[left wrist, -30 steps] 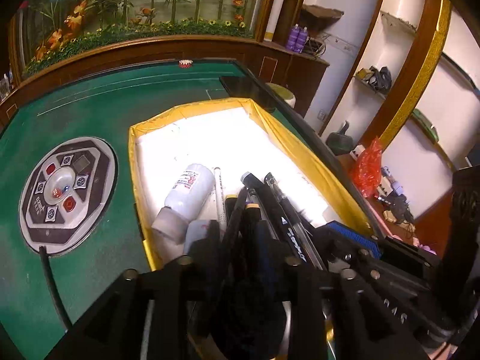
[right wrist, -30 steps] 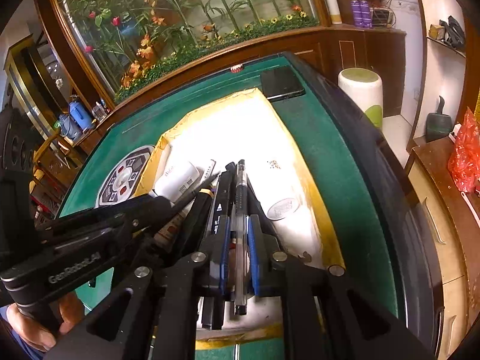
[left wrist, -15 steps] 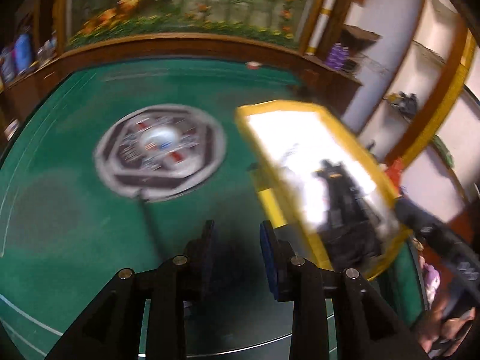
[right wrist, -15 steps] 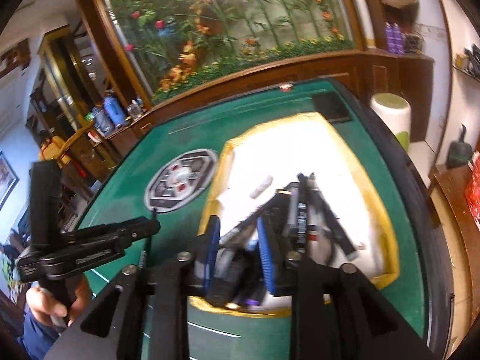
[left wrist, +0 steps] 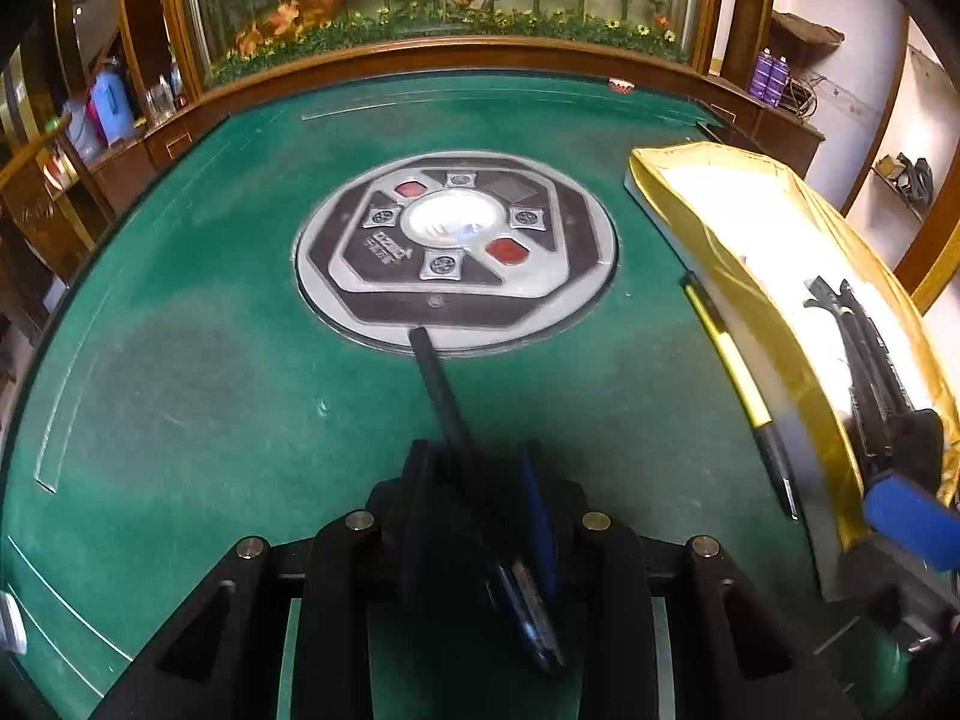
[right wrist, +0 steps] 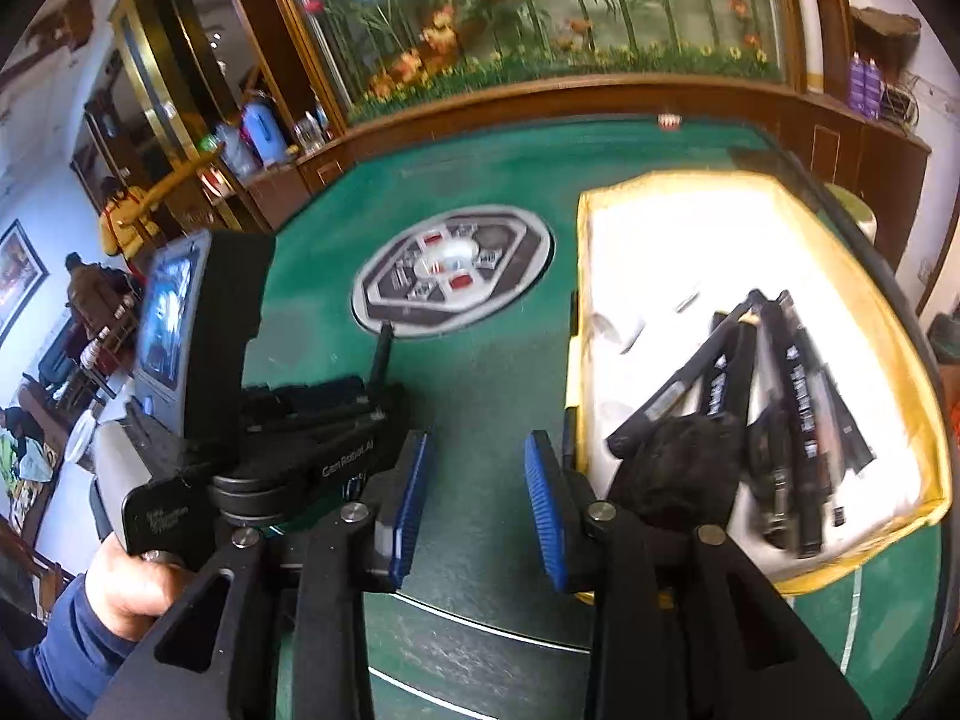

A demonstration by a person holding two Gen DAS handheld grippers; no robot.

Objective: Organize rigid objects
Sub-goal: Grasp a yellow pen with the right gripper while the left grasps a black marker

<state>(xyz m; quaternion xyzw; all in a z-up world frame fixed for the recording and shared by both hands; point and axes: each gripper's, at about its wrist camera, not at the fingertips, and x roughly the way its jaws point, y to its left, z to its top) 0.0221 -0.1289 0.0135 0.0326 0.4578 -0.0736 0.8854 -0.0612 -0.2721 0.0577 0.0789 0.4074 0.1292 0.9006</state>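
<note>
A black pen (left wrist: 441,387) lies on the green table felt, its tip reaching the round control panel (left wrist: 456,249). My left gripper (left wrist: 477,489) is open, its jaws on either side of the pen's near end. It also shows in the right wrist view (right wrist: 312,414), with the pen (right wrist: 381,354) sticking out ahead of it. My right gripper (right wrist: 477,477) is open and empty above the felt, just left of the yellow-rimmed tray (right wrist: 900,324). Several black pens (right wrist: 780,390) lie piled in that tray. A yellow and black pen (left wrist: 741,384) lies on the felt against the tray's left wall.
The tray (left wrist: 774,276) stands at the table's right side. The table has a raised wooden rim (left wrist: 456,57) at the back, with a planter behind glass. Shelves and furniture stand to the left and right of the table.
Both grippers have left the tray and swung left over the felt. The right gripper let go of the pen it held and opened wider. The left gripper now straddles the black pen.
</note>
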